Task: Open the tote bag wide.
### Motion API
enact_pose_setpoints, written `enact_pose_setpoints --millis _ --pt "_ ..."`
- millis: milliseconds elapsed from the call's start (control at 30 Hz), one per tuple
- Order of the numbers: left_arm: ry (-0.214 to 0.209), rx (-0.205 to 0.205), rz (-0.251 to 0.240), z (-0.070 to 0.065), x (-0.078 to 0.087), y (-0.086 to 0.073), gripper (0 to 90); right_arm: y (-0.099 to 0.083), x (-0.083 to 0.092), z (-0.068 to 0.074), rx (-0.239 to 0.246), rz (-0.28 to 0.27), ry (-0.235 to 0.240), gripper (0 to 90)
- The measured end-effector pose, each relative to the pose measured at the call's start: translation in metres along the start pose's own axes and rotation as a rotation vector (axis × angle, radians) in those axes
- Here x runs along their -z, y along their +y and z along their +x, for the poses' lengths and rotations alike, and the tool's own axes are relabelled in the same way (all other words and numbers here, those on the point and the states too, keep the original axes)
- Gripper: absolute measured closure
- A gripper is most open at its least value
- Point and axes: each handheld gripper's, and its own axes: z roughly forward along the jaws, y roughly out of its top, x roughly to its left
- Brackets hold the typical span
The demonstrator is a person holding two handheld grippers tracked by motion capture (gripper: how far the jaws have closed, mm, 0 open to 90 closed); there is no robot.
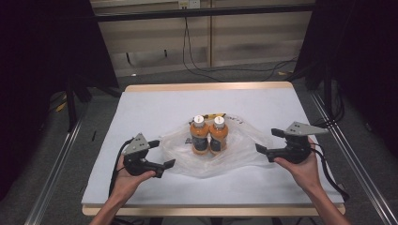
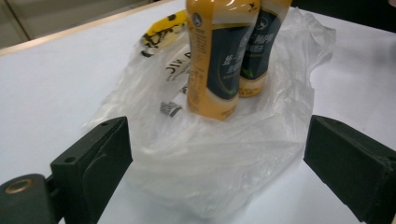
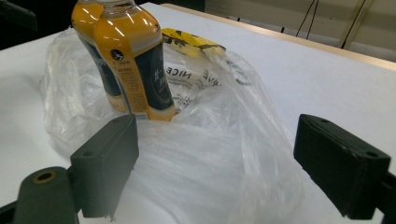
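— What did we have at the left of the table?

— Our left gripper, jaws spread wide and holding nothing, sat just beside the left edge of the clear plastic bag. In the left gripper view the crumpled film lay between the jaws, but the pads did not press on it.

— And in the middle?

— Two orange bottles stood upright, touching side by side, on the bag near the centre of the white table. The bag lay slack and flattened around their bases, with a yellow printed strip showing behind them.

— The right side?

— Our right gripper was likewise released, empty, just off the bag's right edge.

— How far along were we?

— We judged the bottles placed and both grips let go. The bag's sides were down and its mouth open, so if bagging was the aim, gathering the film up around the bottles looked not yet done; we could not tell whether the bottles stood inside the bag or merely on top of it.
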Motion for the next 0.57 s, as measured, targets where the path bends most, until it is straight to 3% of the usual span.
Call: enact_pose_setpoints --millis 100,133,233,267,567 --pt "0.014 0.011 0.003 0.003 0.007 -0.005 6.0 -0.009 0.014 0.002 -0.02 -0.008 -0.014 13.1" --pt "0.029 0.036 0.003 0.006 0.013 -0.012 5.9 -0.012 0.018 0.003 -0.019 -0.009 -0.022 13.1" --pt "0.046 0.044 0.008 0.009 0.019 -0.019 4.9 -0.022 0.028 0.005 -0.027 -0.002 -0.041 13.1" --pt "0.062 0.064 0.0 0.01 0.025 -0.025 5.0 -0.026 0.031 0.006 -0.032 -0.003 -0.044 13.0" --pt "0.06 0.09 0.009 0.018 0.037 -0.049 3.6 -0.055 0.049 0.003 -0.091 -0.022 -0.1 10.4"
